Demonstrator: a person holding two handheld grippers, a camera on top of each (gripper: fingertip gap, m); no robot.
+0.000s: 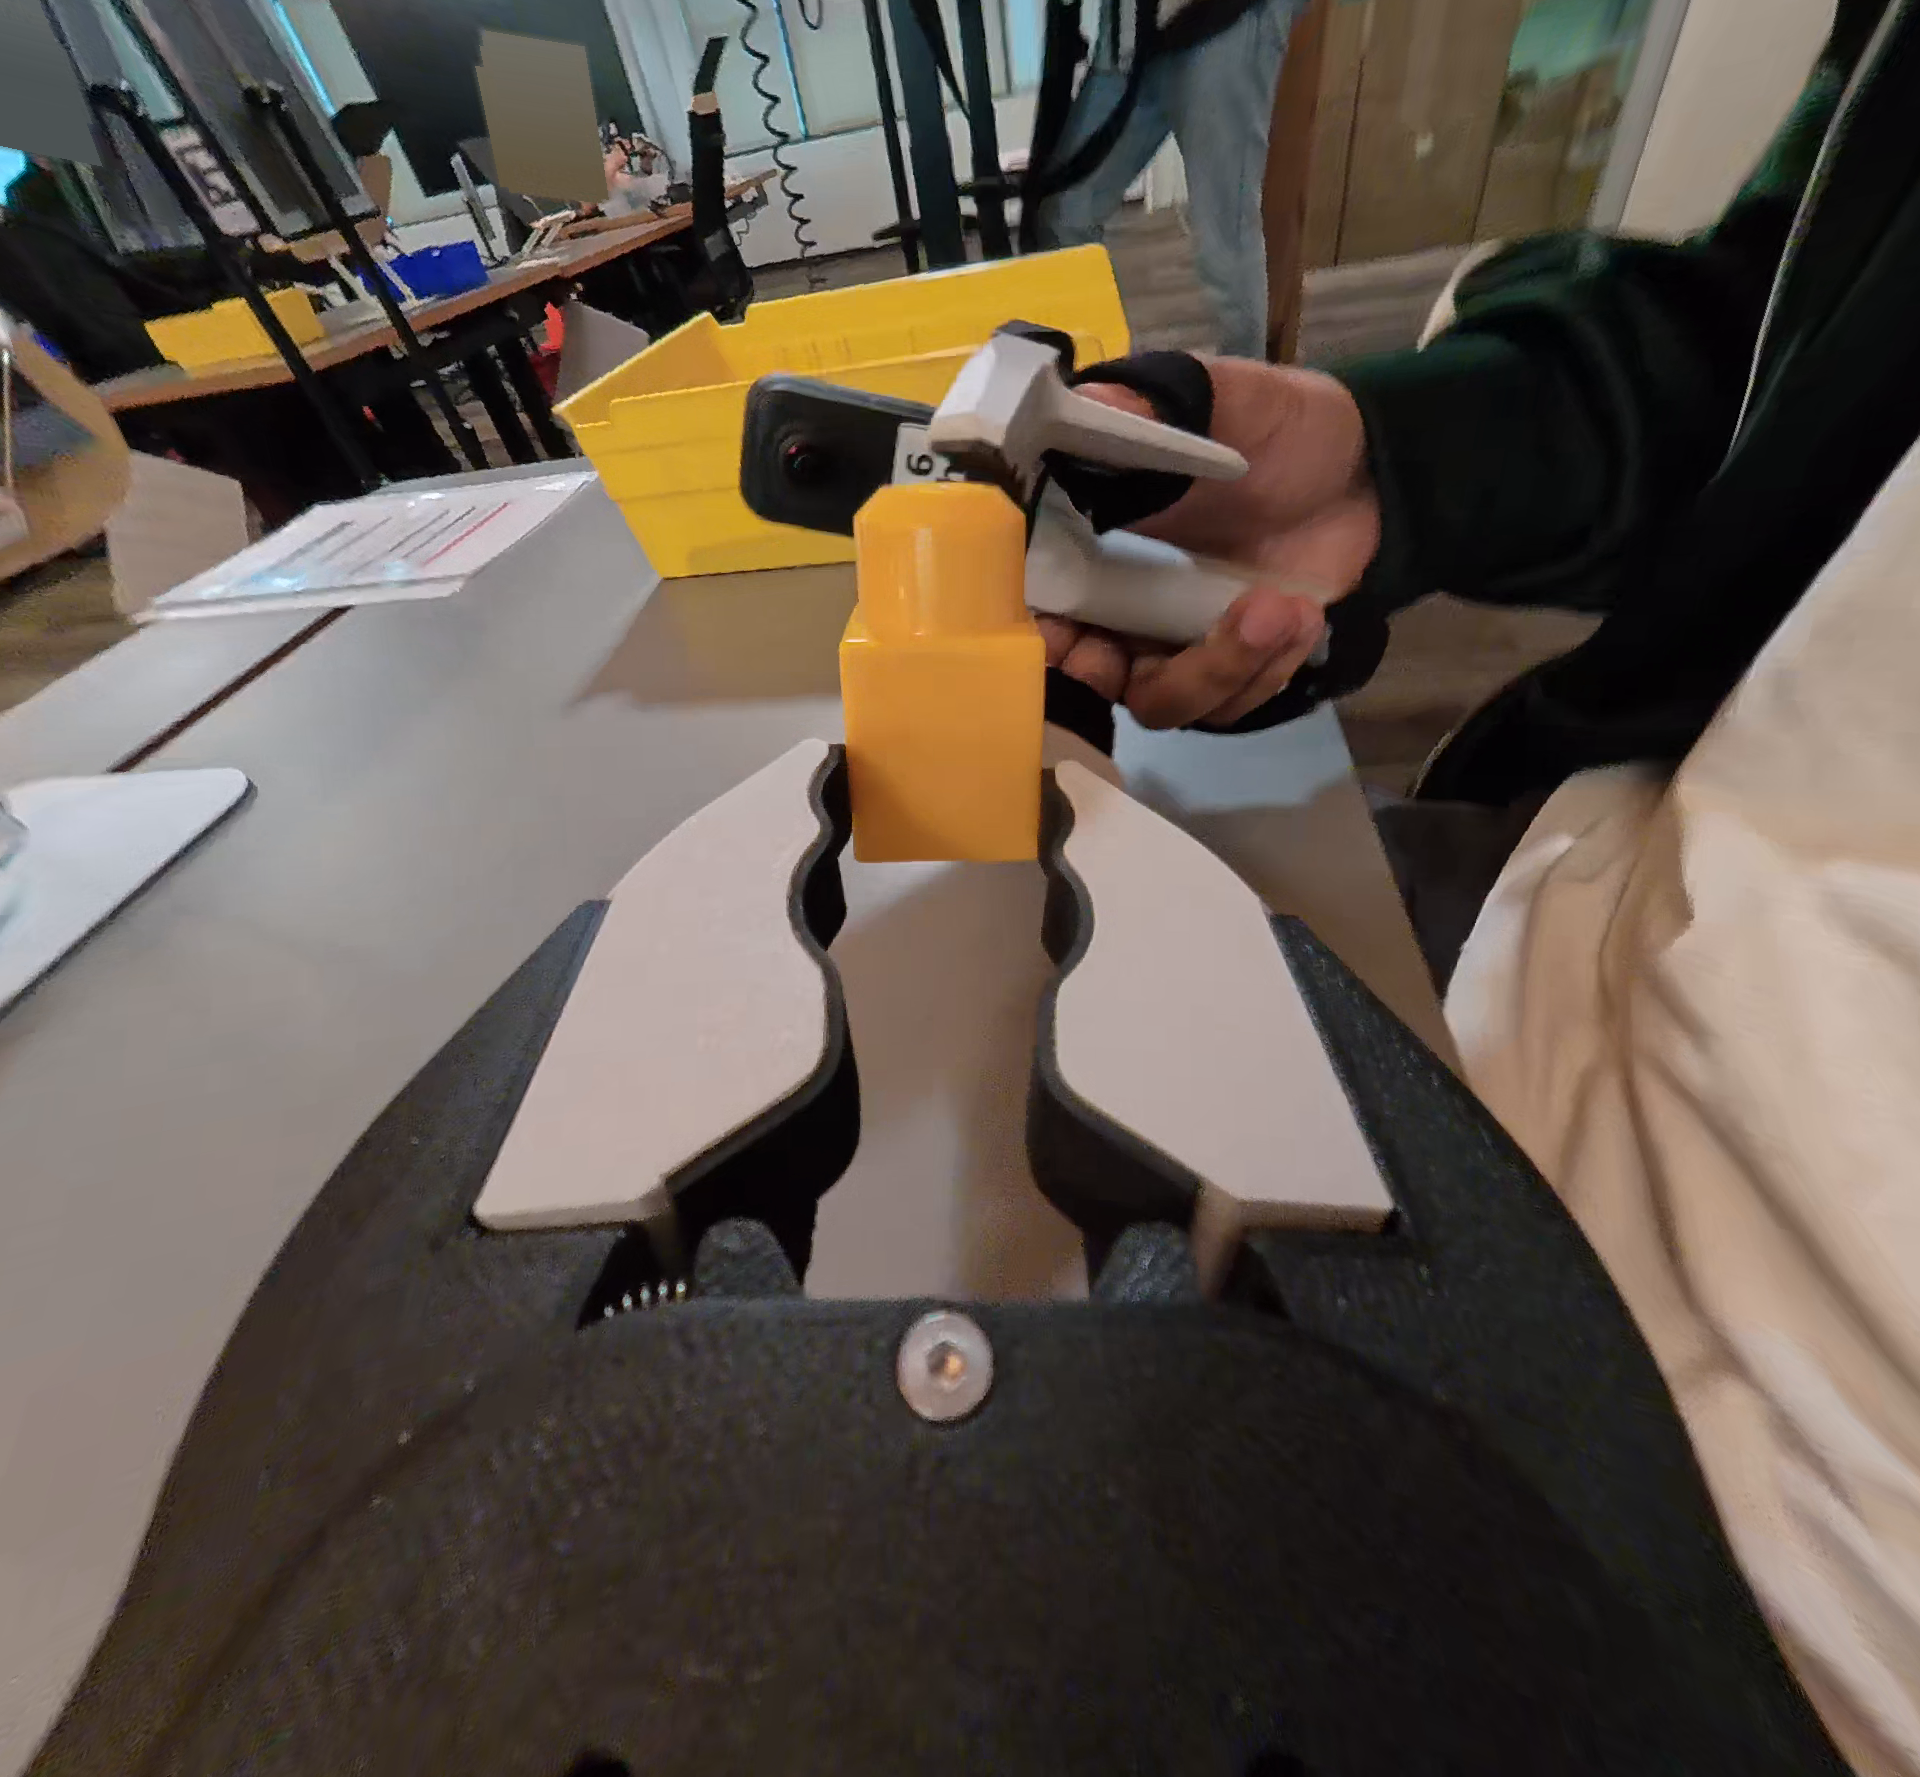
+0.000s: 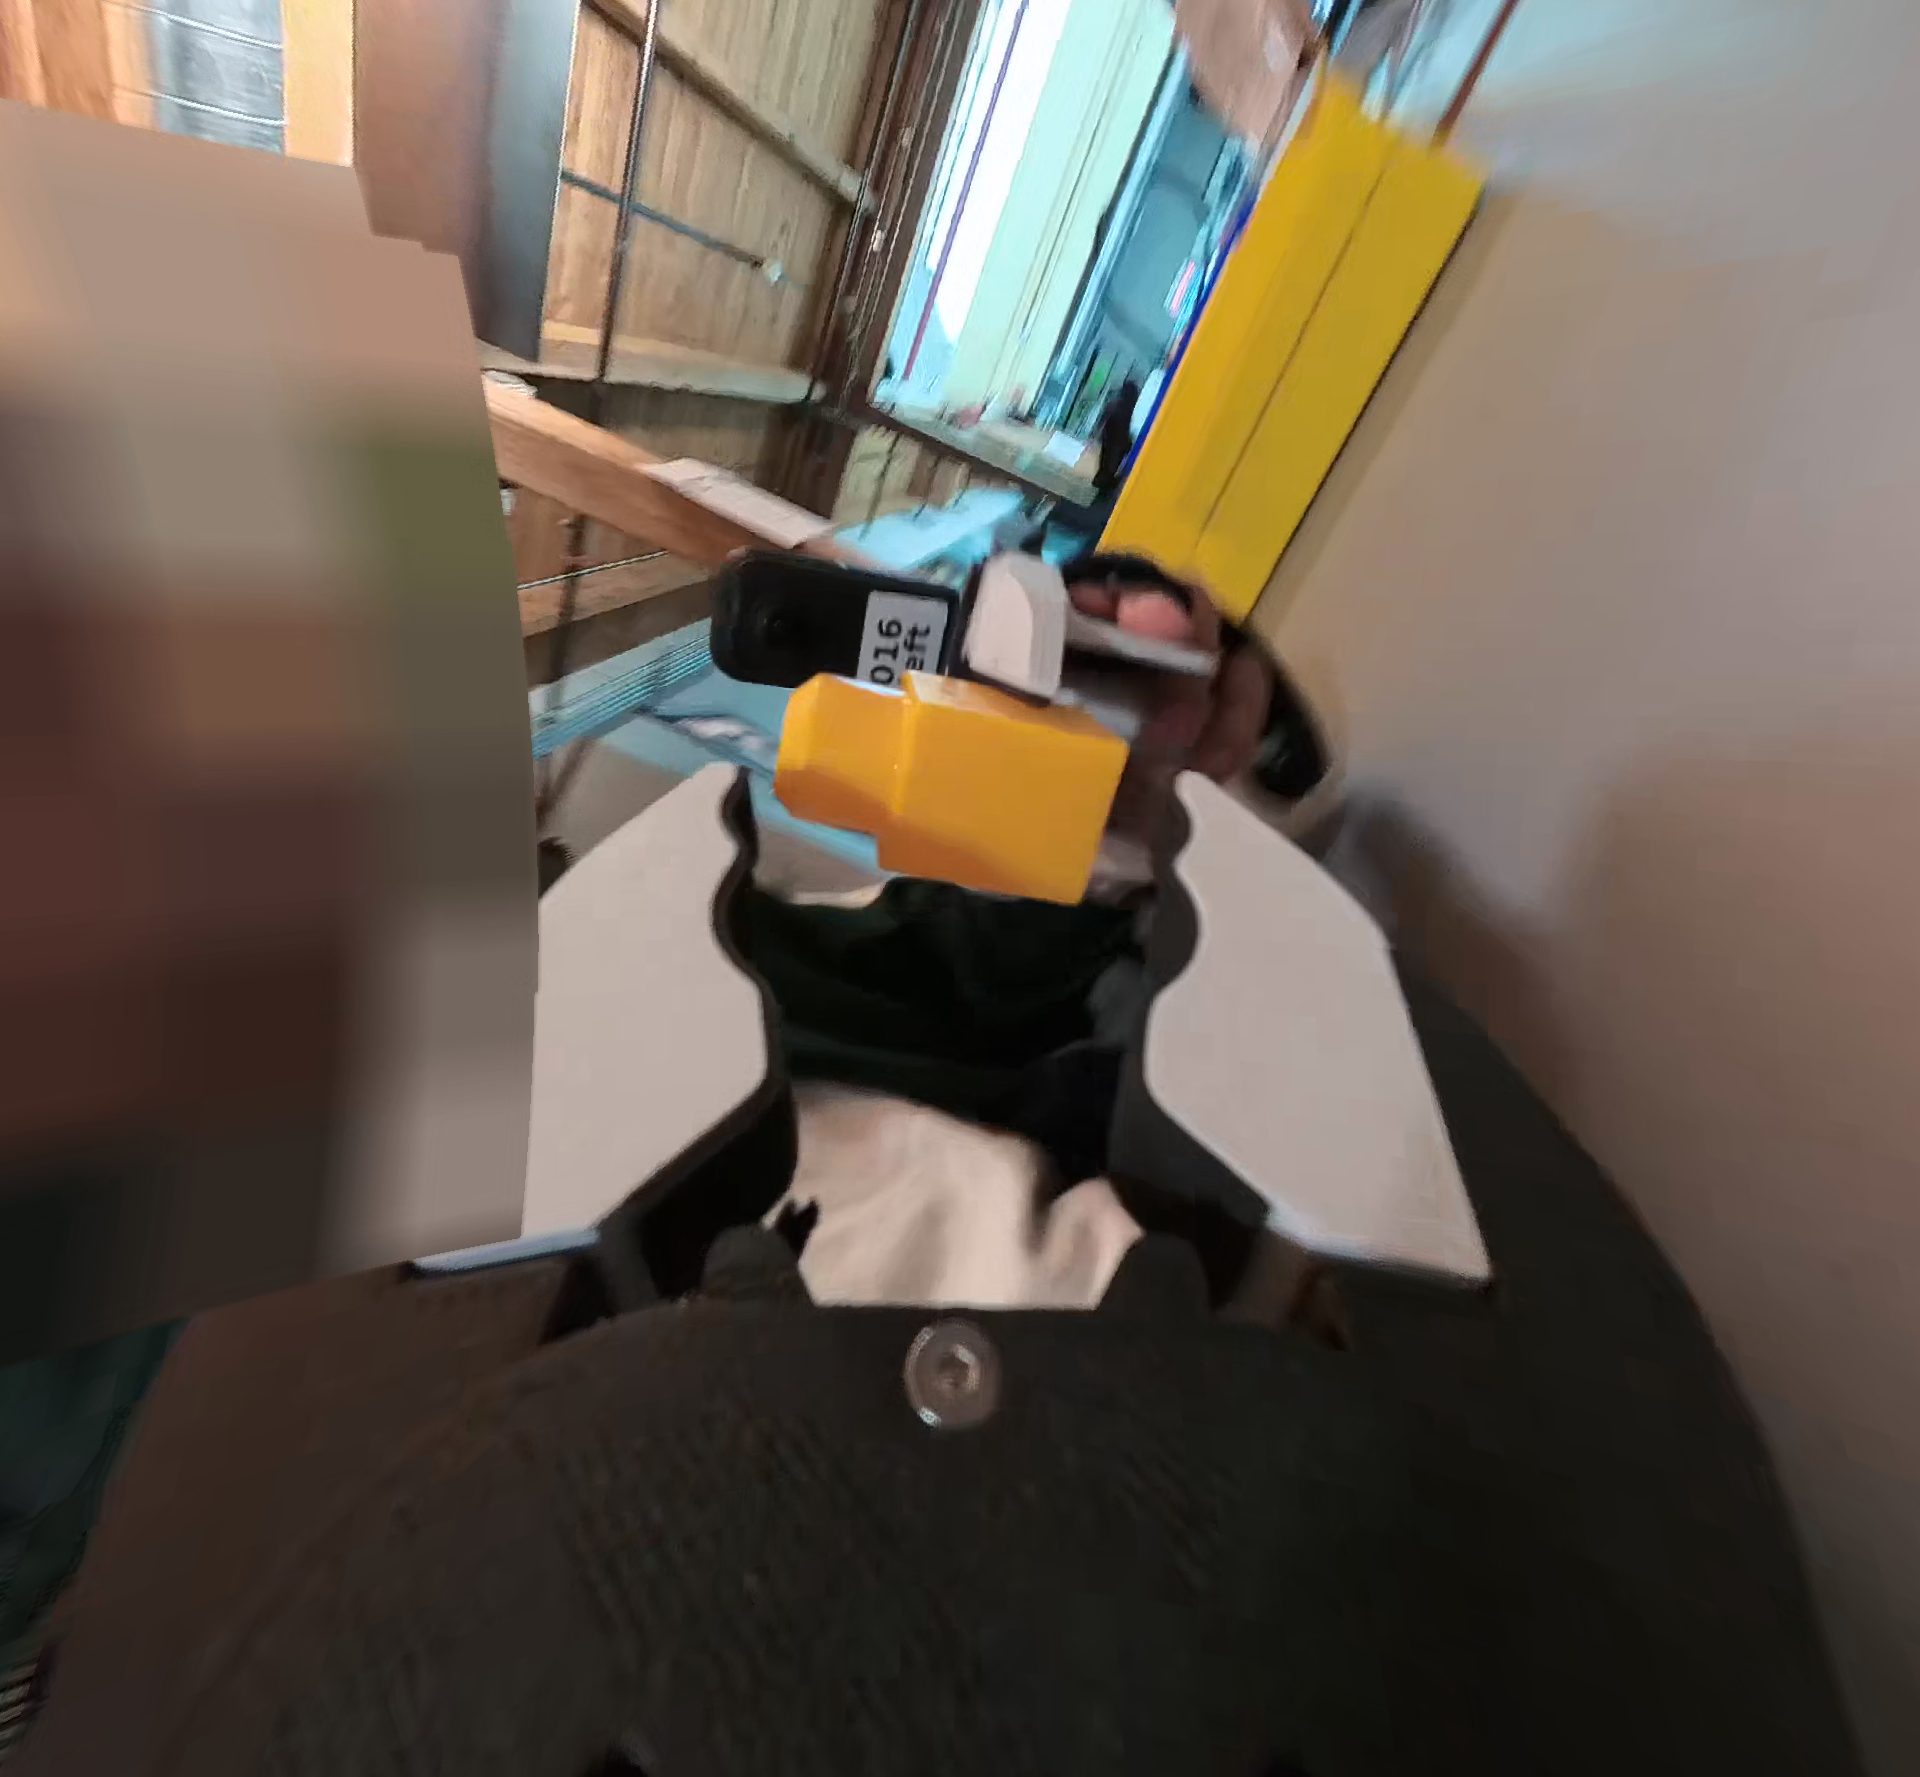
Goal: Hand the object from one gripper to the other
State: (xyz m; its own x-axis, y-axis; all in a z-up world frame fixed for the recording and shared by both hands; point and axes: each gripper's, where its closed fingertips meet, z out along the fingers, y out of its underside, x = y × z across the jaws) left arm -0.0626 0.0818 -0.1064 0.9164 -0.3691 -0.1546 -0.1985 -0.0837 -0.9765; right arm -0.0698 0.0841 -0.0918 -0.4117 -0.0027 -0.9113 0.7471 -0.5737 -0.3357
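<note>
My left tool (image 1: pixel 943 797) grips the yellow block (image 1: pixel 940 688) upright above the bench (image 1: pixel 312 896). My right tool (image 2: pixel 951 834) gapes around it, not touching. A white label (image 2: pixel 902 638) sits on the camera (image 2: pixel 790 621).

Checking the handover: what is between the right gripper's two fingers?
The block, near the tips of the open right gripper; the right wrist view shows it.

White printed label (image 2: pixel 902 638) on black camera (image 2: pixel 790 624), printed sheet (image 1: pixel 384 538) on table (image 1: pixel 416 844)

Grey table (image 1: pixel 436 896) with yellow bin (image 1: pixel 727 439), papers (image 1: pixel 384 543)
</note>
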